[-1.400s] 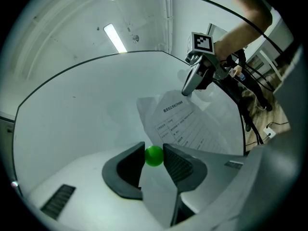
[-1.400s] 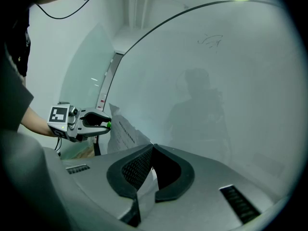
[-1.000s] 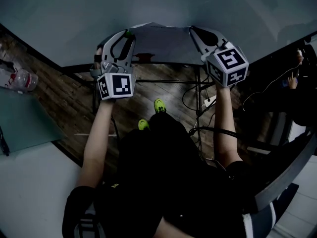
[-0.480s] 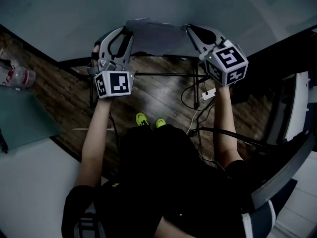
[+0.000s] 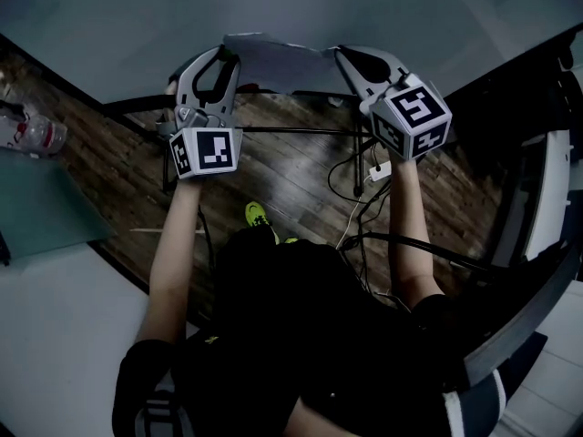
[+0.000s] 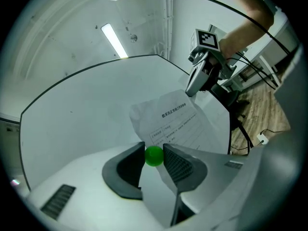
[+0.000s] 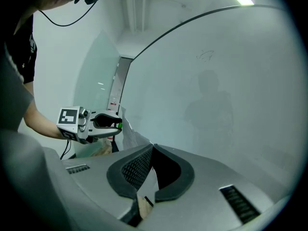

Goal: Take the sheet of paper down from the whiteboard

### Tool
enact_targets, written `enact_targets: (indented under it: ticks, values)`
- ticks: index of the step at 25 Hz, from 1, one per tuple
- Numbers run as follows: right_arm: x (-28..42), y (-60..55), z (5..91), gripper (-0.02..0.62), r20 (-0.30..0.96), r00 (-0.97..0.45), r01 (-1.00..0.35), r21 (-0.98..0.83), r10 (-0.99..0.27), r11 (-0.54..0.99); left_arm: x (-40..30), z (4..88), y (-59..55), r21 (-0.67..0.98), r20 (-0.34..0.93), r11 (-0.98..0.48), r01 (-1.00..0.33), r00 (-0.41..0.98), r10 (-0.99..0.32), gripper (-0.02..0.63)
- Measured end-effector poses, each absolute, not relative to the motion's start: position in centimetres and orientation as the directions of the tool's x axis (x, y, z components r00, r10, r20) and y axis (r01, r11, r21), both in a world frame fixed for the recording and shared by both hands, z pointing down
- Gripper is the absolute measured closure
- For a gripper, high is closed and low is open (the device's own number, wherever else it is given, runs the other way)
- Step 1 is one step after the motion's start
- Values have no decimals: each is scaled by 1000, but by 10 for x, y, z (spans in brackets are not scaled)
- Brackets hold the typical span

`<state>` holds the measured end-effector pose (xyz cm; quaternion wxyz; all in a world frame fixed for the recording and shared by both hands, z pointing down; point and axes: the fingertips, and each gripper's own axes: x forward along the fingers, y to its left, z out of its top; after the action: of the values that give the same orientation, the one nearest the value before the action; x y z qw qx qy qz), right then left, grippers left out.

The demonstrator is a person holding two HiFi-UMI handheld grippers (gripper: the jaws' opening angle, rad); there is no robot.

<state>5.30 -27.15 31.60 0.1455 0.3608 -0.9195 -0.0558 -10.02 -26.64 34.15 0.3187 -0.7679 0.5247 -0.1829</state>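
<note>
Sheet of paper (image 5: 278, 62) spans the head view's top centre, long axis left to right. My left gripper (image 5: 230, 57) pinches the green magnet (image 6: 154, 156) at its left edge, and my right gripper (image 5: 340, 55) is clamped on its right edge, so both claws are equally near.

The sheet of paper (image 6: 169, 123) carries a printed heading and form lines, too small for me to read. The cube (image 5: 208, 151) on my left gripper (image 5: 230, 58) and the one on my right gripper (image 5: 339, 53) bear only black-and-white square markers.
</note>
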Motion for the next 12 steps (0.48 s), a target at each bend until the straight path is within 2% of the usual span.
enact_targets:
  ticks: [12]
  values:
    - [92,-218,322,583,205,-743,-618,154,-637,771,-67,341,-217,-699,-34,-230,-677,352,-935,469]
